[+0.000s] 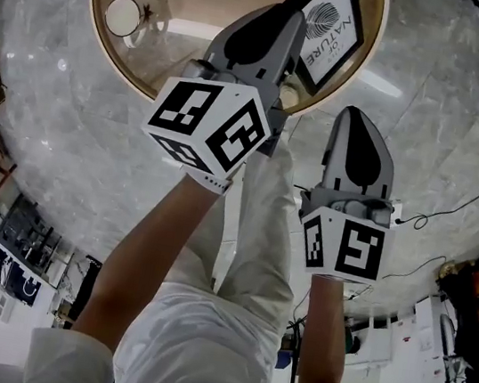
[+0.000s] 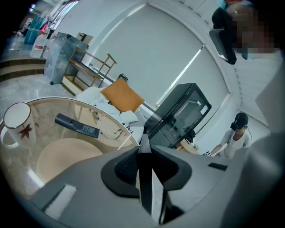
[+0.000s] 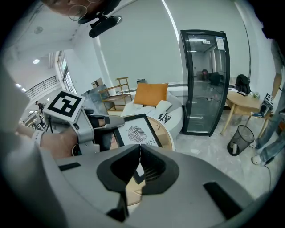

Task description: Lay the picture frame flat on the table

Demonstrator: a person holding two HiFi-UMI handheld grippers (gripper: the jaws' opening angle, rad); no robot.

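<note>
Picture frame (image 1: 336, 28) hangs tilted over the near-right part of the round glass table (image 1: 96, 1), print side up, not flat yet. Left gripper (image 2: 145, 143) is clamped on its dark side edge, jaws parted only by the frame's thickness; an edge grip probably lets it go down face-up. Right gripper (image 3: 140, 149) is off the table over the floor, jaws pressed together, nothing between them, likely on standby. Whether the frame's lower corner touches the glass is unclear. Print: leaf drawing, word "NATURE", smaller line unreadable. Cup (image 1: 123, 16) stands well apart.
</note>
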